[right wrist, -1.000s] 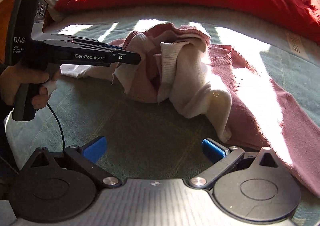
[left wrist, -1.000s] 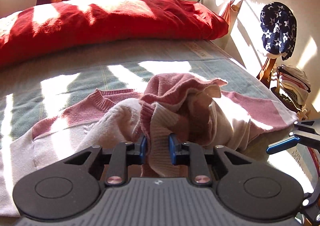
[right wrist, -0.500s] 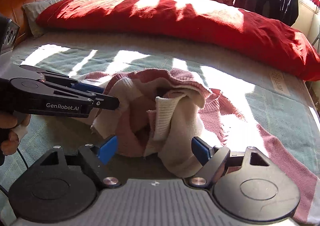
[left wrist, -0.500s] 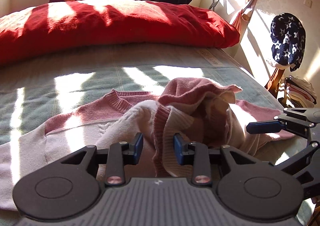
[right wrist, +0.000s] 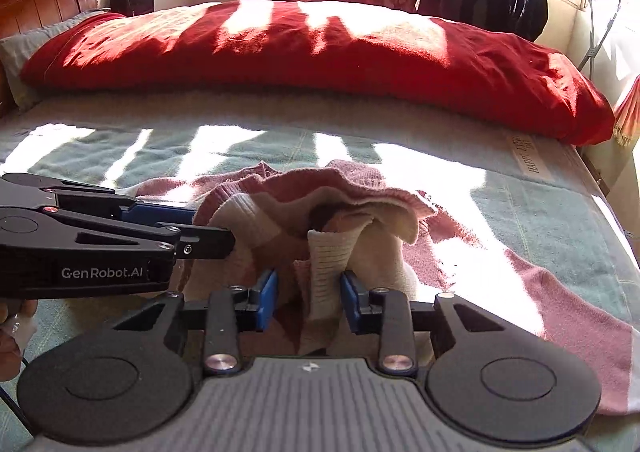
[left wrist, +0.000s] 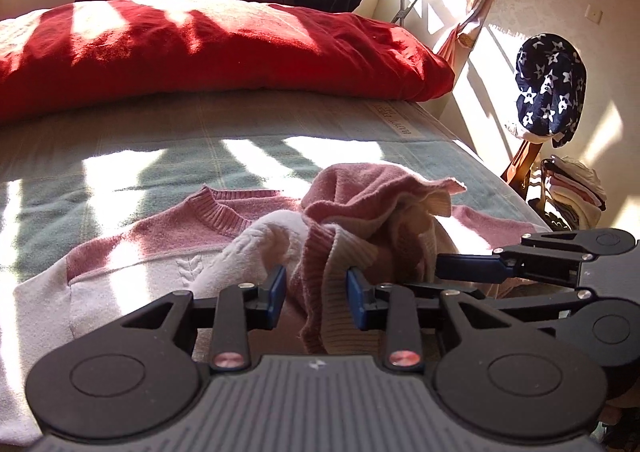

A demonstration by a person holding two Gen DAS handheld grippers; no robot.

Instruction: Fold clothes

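I'm seeing hard sunlight from the windows behind the bed, throwing bright stripes and barred shadows over the red duvet (right wrist: 312, 64) and green bedspread (left wrist: 120, 180). The lit patches glare to pure white. Both fisheye views bow at the edges with dark corners, and focus looks crisp throughout

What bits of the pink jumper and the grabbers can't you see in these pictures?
- Left wrist view: the sweater hem runs under the left gripper body.
- Right wrist view: the sweater's lower edge is hidden behind the right gripper body.
- Both views: whether the blue pads actually pinch the bunched sleeve cannot be made out.
- Left wrist view: the folded pile by the wall is too small to identify.
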